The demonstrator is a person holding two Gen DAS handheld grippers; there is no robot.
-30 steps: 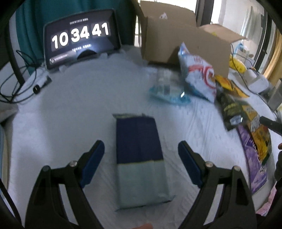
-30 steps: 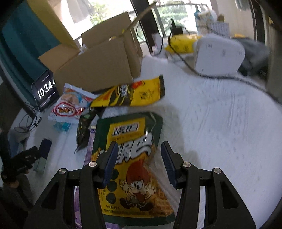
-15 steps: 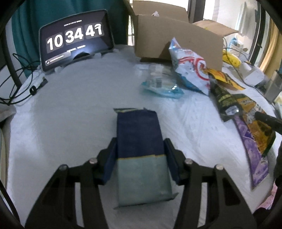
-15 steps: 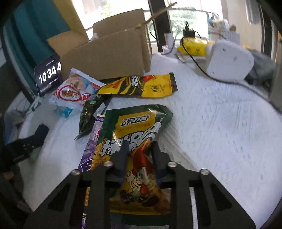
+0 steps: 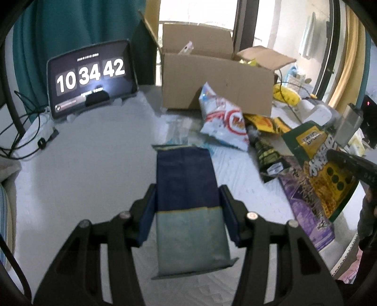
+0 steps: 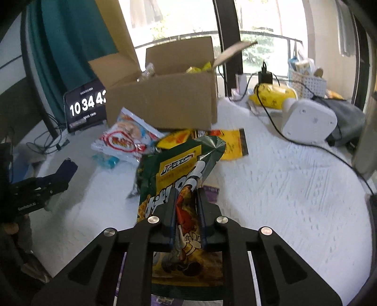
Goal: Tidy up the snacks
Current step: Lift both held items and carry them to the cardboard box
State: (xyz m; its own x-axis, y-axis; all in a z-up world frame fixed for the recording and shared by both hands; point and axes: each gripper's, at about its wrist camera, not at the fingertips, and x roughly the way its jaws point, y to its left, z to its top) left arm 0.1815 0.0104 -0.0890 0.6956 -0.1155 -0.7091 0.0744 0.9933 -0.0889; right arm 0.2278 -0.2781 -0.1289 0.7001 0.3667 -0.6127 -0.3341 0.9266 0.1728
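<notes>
Left wrist view: the left gripper (image 5: pixel 187 211) clamps the navy packet (image 5: pixel 187 186) by its sides, above the white bed's (image 5: pixel 94 164) near edge. The right gripper (image 6: pixel 186 211) pinches the green snack bag (image 6: pixel 179 169) by a crumpled fold; that thin purchase could slip before reaching the cardboard box (image 6: pixel 162 101) at the far edge.

light: bright window (image 6: pixel 183 21) glare | edges: fisheye-warped, dark | blur: slight

L gripper (image 5: pixel 187 207) clamped, R gripper (image 6: pixel 186 207) pinched nearly shut; both angled down.
</notes>
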